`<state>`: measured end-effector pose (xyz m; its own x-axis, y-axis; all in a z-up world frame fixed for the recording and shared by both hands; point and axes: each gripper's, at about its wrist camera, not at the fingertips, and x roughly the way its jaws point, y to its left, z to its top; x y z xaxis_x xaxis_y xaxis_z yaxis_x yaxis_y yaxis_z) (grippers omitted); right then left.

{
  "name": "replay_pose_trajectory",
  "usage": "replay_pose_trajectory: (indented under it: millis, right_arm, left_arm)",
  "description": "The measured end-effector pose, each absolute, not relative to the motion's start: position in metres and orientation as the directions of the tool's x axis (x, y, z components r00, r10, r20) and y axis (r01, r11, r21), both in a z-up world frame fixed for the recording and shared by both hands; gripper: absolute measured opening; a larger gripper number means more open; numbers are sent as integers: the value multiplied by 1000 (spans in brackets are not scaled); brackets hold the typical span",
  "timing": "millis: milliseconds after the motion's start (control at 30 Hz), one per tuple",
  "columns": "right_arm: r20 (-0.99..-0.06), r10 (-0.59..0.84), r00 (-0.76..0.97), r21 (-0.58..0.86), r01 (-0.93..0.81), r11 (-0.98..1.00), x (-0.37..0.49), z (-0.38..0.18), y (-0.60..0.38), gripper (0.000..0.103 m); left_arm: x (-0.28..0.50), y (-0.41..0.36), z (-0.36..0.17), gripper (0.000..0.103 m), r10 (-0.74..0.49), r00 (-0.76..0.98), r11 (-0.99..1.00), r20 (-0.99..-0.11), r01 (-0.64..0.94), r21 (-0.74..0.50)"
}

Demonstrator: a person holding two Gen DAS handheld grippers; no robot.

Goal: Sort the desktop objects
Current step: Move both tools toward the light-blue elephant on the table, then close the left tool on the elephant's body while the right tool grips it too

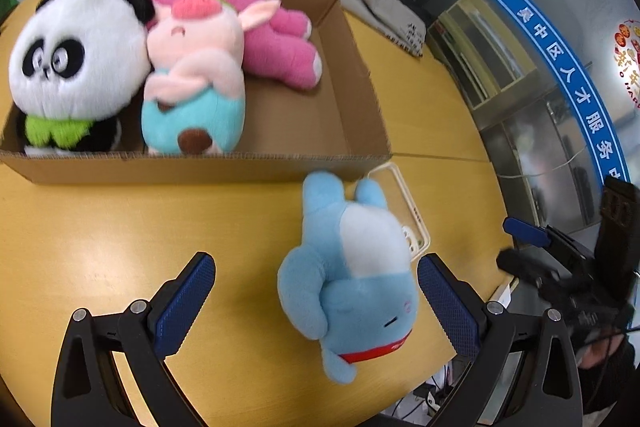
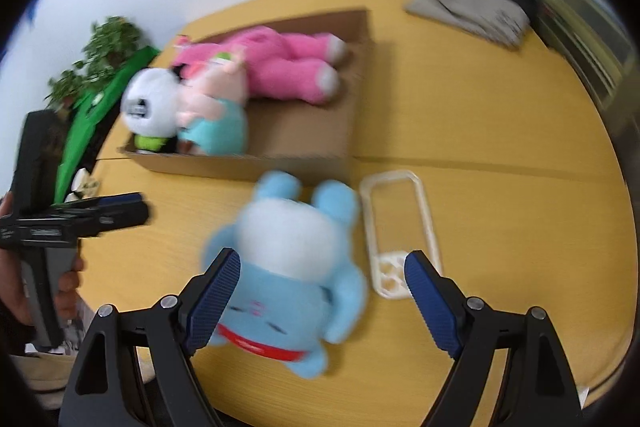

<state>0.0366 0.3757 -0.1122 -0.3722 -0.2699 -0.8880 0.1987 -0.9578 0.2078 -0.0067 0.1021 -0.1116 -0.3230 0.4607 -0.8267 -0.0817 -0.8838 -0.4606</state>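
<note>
A light blue plush with a white belly and red collar (image 1: 352,279) lies on its back on the yellow table, just in front of the cardboard box; it also shows in the right wrist view (image 2: 288,267). My left gripper (image 1: 316,303) is open, the plush lying between its fingers near the right pad. My right gripper (image 2: 324,291) is open above the plush's head, its jaws either side of it. The cardboard box (image 1: 352,115) holds a panda plush (image 1: 76,59), a pink-and-teal plush (image 1: 196,83) and a pink plush (image 1: 280,43).
A white plastic frame (image 2: 400,231) lies on the table right of the blue plush. A grey folded cloth (image 2: 476,7) sits at the table's far right edge. A green bag and a plant (image 2: 104,59) stand at the left. The table's front edge is close below both grippers.
</note>
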Motion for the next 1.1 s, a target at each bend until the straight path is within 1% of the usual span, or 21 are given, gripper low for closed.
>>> replay_pose_trajectory:
  millis: [133,267,333,400,433,500,533,567,633,667,700,733,800,833,867,900,967,1100]
  right_arm:
    - [-922,-226,-314,169,197,-966,39,-147,397,81]
    - [-946,-218,-241,170,205,-964,39,-177,402,78]
    - [-951,-226,-211,175,237,-956,39,-190,395,69]
    - [-956,-226,-189,171,268,-948,39,-198,385,68]
    - [-959,-225,-173,170,281,-945,39,-205,379,64]
    - [-964,-226,-140,178,291,-940,38,-217,371,57]
    - [-967,-220,-128,175,293,-940,38,-223,367,53]
    - [-969,-216,-120,173,291,-941,37,-228,364,51]
    - [-969,-220,-109,181,287,-941,36,-237,359,35]
    - [-969,-224,-107,186,284,-940,36,-239,357,32]
    - [-967,-233,-103,196,280,-940,36,-242,356,25]
    - [-966,-236,-103,200,279,-939,36,-243,355,24]
    - [-965,-237,-111,199,272,-941,37,-242,353,20]
    - [-961,-245,-127,204,271,-941,39,-237,353,15]
    - [-954,-259,-149,213,271,-939,41,-230,353,4]
    - [-946,-273,-175,221,270,-937,42,-221,353,0]
    - [-923,-299,-244,230,274,-934,45,-195,353,0]
    - [-870,-340,-357,217,342,-914,43,-138,340,0]
  left_arm:
    - [-9,108,-128,102,475,-278,-878,-835,-90,-470]
    - [-16,117,-149,101,498,-222,-867,-838,-99,-489]
    - [-19,122,-162,96,490,-190,-872,-851,-103,-479]
    - [-21,126,-171,88,481,-165,-877,-861,-116,-467]
    - [-22,128,-175,85,473,-152,-880,-868,-124,-458]
    - [-23,133,-186,73,464,-123,-884,-877,-128,-449]
    - [-22,134,-190,70,465,-110,-883,-879,-128,-451]
    - [-22,136,-194,64,465,-98,-882,-880,-129,-453]
    - [-22,139,-201,54,470,-78,-879,-879,-132,-459]
    - [-22,140,-203,39,475,-70,-876,-877,-135,-463]
    - [-22,141,-203,36,468,-65,-878,-881,-149,-455]
    - [-22,143,-202,35,462,-66,-880,-884,-160,-448]
    - [-20,144,-198,31,450,-72,-883,-890,-184,-432]
    - [-19,145,-195,30,446,-76,-884,-892,-192,-426]
    - [-19,145,-192,29,443,-82,-885,-893,-200,-420]
    - [-18,145,-188,28,449,-86,-881,-889,-207,-425]
    - [-15,147,-173,27,460,-103,-873,-882,-235,-428]
    - [-11,152,-119,27,515,-181,-838,-838,-312,-448]
